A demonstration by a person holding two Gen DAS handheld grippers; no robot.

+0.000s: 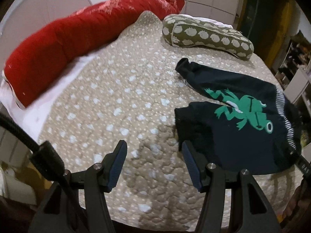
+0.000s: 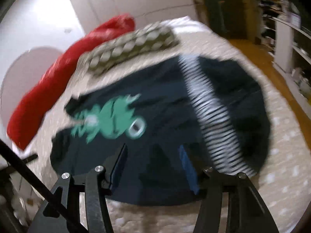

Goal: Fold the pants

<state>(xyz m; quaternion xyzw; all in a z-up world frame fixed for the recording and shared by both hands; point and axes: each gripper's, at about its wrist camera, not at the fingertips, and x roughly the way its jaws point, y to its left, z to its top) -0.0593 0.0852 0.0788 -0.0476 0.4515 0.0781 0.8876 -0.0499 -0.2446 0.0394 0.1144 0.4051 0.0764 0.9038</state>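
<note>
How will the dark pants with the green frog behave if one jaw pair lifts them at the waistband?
The pants will probably hang limp: the cloth lies creased and flat on the quilt. The striped waistband looks gathered, so it may stretch. They are likely light.

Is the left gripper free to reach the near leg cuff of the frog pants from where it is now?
Probably yes. The left gripper is open over bare quilt, and the near leg cuff of the pants lies flat just ahead to its right, with nothing between.
</note>
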